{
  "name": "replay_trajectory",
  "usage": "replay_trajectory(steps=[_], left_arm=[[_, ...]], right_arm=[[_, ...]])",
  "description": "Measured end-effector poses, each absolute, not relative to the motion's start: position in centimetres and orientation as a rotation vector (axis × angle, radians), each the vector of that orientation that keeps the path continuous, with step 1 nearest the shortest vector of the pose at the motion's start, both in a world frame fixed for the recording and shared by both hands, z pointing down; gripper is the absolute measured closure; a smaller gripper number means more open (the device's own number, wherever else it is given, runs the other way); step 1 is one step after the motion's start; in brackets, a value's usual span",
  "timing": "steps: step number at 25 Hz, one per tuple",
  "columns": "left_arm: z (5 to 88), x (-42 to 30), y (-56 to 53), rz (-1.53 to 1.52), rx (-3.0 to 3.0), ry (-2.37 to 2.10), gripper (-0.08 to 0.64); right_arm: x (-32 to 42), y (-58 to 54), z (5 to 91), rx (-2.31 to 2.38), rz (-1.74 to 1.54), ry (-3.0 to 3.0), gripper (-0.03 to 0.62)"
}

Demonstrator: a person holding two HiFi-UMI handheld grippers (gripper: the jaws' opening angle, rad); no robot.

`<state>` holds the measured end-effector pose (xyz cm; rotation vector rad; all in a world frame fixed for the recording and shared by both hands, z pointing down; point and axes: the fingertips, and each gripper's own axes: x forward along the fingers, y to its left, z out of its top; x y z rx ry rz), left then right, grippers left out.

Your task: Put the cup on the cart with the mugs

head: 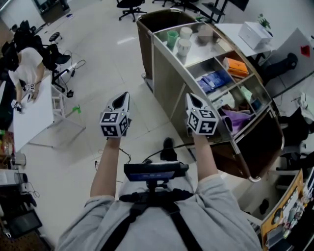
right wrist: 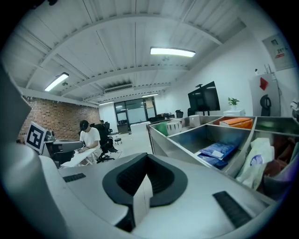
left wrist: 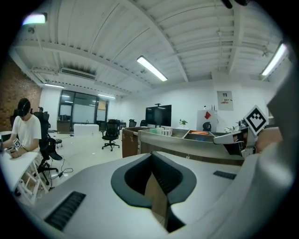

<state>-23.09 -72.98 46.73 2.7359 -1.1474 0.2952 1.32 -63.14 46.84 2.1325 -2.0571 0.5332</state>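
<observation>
The steel cart (head: 168, 60) stands ahead and to the right, its far compartment holding a green cup (head: 172, 38) and white mugs (head: 184, 47). Both grippers hover over the floor short of the cart, level with each other. The left gripper (head: 119, 101) is shut with nothing in it, and the right gripper (head: 193, 100), close to the cart's side, is also shut and empty. In the right gripper view the jaws (right wrist: 146, 163) are pressed together, with the green cup (right wrist: 161, 128) and a white mug (right wrist: 174, 126) beyond. The left gripper view shows its jaws (left wrist: 152, 163) meeting, with the cart (left wrist: 180, 141) farther off.
The cart's nearer compartments hold blue packets (head: 216, 80), an orange box (head: 236, 66) and a purple bag (head: 237, 119). A person (head: 22, 66) works at a white table (head: 32, 112) at the left. Office chairs (head: 130, 8) stand at the back, and cables (head: 73, 66) lie on the floor.
</observation>
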Motion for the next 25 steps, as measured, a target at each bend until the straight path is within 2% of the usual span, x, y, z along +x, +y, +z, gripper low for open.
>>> replay_trajectory(steps=[12,25], left_arm=[[48.7,-25.7,-72.0,0.274,2.658,-1.179,0.554],[49.5,-25.4,-72.5,0.262,2.625,-1.162,0.554]], right_arm=[[0.5,-62.3,48.6,2.099,0.578,-2.056,0.592],[0.6,-62.8,48.7,2.078,0.581,-2.059,0.592]])
